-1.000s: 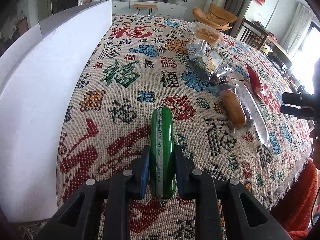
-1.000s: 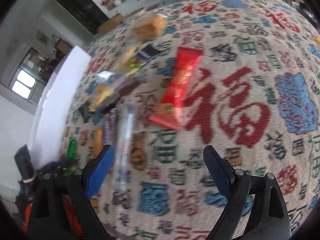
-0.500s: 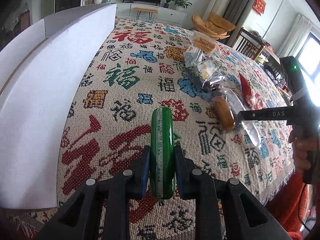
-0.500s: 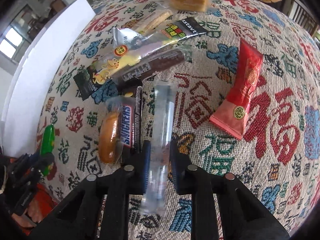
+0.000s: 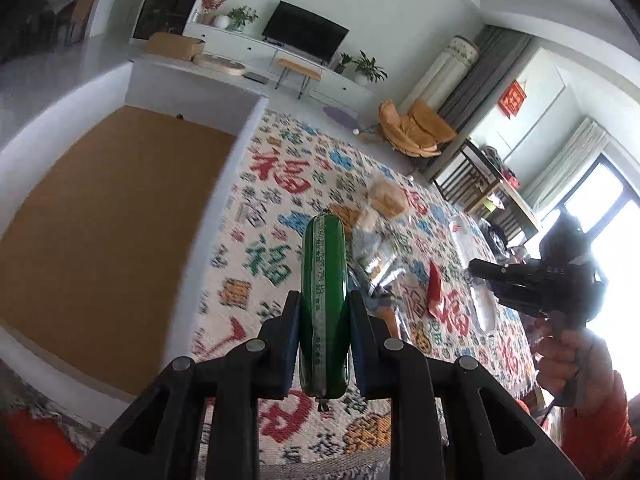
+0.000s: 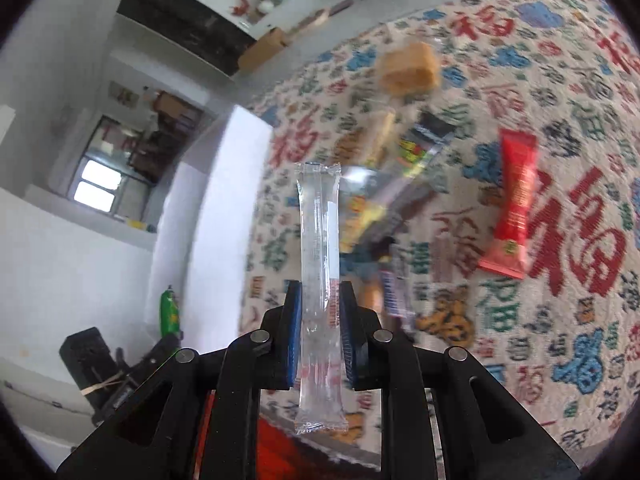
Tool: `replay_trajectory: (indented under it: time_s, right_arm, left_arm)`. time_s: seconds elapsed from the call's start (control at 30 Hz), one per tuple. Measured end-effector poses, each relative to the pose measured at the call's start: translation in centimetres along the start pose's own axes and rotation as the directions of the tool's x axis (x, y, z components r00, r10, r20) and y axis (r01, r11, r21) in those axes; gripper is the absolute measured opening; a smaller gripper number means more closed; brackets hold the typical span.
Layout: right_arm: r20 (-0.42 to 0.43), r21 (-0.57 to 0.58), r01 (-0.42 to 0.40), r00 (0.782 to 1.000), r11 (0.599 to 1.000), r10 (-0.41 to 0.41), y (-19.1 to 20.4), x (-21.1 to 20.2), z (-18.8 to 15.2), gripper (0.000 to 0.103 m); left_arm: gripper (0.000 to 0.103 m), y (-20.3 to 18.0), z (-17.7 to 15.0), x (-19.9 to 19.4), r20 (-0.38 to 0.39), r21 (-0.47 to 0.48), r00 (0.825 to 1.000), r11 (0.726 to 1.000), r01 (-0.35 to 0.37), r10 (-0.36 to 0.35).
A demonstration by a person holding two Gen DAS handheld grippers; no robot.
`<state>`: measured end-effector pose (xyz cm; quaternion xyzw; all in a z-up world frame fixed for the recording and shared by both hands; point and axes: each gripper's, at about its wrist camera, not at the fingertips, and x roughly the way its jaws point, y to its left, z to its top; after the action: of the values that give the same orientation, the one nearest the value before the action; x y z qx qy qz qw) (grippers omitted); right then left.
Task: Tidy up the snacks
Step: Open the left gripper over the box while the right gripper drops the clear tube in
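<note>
The left gripper (image 5: 324,336) pinches a green sausage stick (image 5: 323,304), lifted off the patterned tablecloth (image 5: 256,248), beside the white box (image 5: 100,216) on its left; the right gripper (image 6: 319,336) clamps a clear long packet (image 6: 320,280) above the cloth; farther right lie a red wrapper (image 6: 514,200) and, far off, a wrapped cake (image 6: 408,68).

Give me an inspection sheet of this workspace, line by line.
Surface: patterned tablecloth.
Job's things: green sausage snack and clear packet both lifted; white box with brown floor, nothing seen inside.
Clutter: red packet, cake and blurred wrappers left on the cloth.
Grippers: left gripper shut on the sausage; right gripper shut on the packet.
Cables: nothing seen.
Surroundings: TV, armchair.
</note>
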<state>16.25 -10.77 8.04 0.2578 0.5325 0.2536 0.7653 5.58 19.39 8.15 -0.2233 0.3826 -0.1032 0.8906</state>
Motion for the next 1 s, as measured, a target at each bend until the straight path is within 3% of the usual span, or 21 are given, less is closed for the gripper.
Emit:
replay_trajectory:
  time_s: [0.13, 0.23, 0.33, 0.37, 0.4, 0.43, 0.47, 0.5, 0.6, 0.7, 0.77, 0.87, 1.0]
  right_arm:
    - [-0.046, -0.082, -0.17, 0.985, 0.982, 0.166, 9.3, 3.3, 1.1, 0.018]
    - [-0.104, -0.163, -0.252, 0.966, 0.954, 0.237, 16.9, 7.2, 1.3, 0.018]
    - [-0.127, -0.226, -0.284, 0.957, 0.932, 0.261, 22.2, 11.0, 0.8, 0.02]
    - [-0.138, -0.251, -0.279, 0.958, 0.927, 0.251, 23.4, 12.2, 0.6, 0.024]
    - [-0.132, -0.273, -0.249, 0.967, 0.929, 0.22, 24.1, 13.0, 0.5, 0.038]
    - [-0.116, -0.28, -0.225, 0.973, 0.933, 0.2, 24.1, 13.1, 0.1, 0.051]
    - [-0.092, -0.276, -0.216, 0.976, 0.936, 0.198, 23.8, 12.9, -0.1, 0.071]
    - [-0.06, -0.272, -0.208, 0.978, 0.94, 0.199, 22.9, 12.5, -0.3, 0.072]
    - [0.019, -0.295, -0.12, 0.991, 0.948, 0.132, 19.0, 10.8, -0.7, 0.072]
    - [0.135, -0.327, 0.061, 0.991, 0.943, -0.017, 13.7, 7.8, -0.6, 0.072]
    - [0.234, -0.344, 0.232, 0.96, 0.91, -0.156, 9.5, 6.1, -0.2, 0.071]
    - [0.364, -0.309, 0.475, 0.859, 0.824, -0.359, 2.6, 2.7, -0.3, 0.071]
    - [0.417, -0.183, 0.635, 0.742, 0.751, -0.525, -6.6, -1.5, -0.8, 0.071]
  left_arm:
    - [0.022, 4.9, 3.1, -2.8, 0.057, -0.045, 0.985, 0.986, -0.159, 0.162]
    - [0.022, 8.8, 4.3, -3.7, 0.055, -0.081, 0.95, 0.949, -0.303, 0.308]
    - [0.023, 11.5, 4.4, -3.6, 0.027, -0.091, 0.916, 0.913, -0.397, 0.401]
    - [0.025, 12.3, 4.3, -3.6, 0.019, -0.101, 0.901, 0.897, -0.43, 0.433]
    - [0.035, 12.7, 4.0, -3.6, 0.018, -0.109, 0.889, 0.885, -0.453, 0.458]
    - [0.054, 13.1, 3.6, -3.7, 0.023, -0.119, 0.879, 0.875, -0.47, 0.475]
    - [0.064, 13.4, 3.2, -3.8, 0.035, -0.129, 0.875, 0.87, -0.476, 0.484]
    - [0.077, 13.2, 2.8, -3.9, 0.059, -0.143, 0.872, 0.868, -0.475, 0.486]
    - [0.081, 12.1, 1.9, -3.4, 0.09, -0.14, 0.884, 0.884, -0.445, 0.459]
    - [0.081, 8.8, 1.5, -2.6, 0.111, -0.088, 0.912, 0.918, -0.387, 0.395]
    - [0.081, 5.5, 1.0, -1.7, 0.122, -0.022, 0.935, 0.943, -0.333, 0.333]
    - [0.082, 0.5, 0.3, -0.3, 0.101, 0.088, 0.969, 0.968, -0.233, 0.224]
    - [0.091, -5.3, -1.8, 3.6, 0.01, 0.213, 0.995, 0.972, -0.1, 0.1]
